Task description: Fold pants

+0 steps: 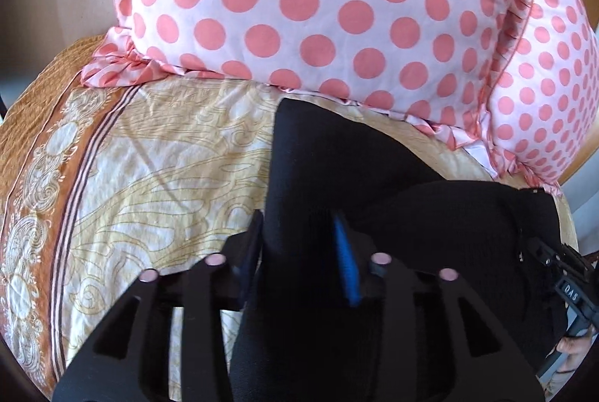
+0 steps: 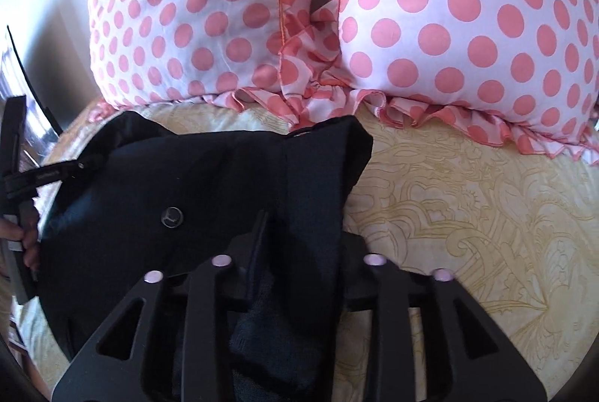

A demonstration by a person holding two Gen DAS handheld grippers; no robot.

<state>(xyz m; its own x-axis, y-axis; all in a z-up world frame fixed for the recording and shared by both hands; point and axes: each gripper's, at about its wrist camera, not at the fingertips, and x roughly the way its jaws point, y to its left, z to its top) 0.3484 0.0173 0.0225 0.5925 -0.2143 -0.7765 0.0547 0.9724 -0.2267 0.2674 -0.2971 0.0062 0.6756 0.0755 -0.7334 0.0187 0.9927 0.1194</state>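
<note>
Black pants (image 1: 337, 158) lie bunched on a cream patterned bedspread (image 1: 168, 158), just in front of the pillows. My left gripper (image 1: 299, 237) stands over their left part, jaws apart, with a fold of black cloth between the dark finger and the blue pad (image 1: 346, 259). In the right wrist view the pants (image 2: 187, 170) show a waist button (image 2: 171, 216). My right gripper (image 2: 307, 237) has its jaws apart too, with cloth draped between them and over the right finger. Neither gripper visibly pinches the cloth. Each gripper shows at the edge of the other's view, held by a hand (image 2: 26, 237).
Two white pillows with pink dots and ruffled edges (image 2: 187, 9) (image 2: 468, 9) lean at the head of the bed, right behind the pants. The bedspread (image 2: 468, 196) runs bare to the right. At the left it ends in a brown ornamented border (image 1: 48, 140).
</note>
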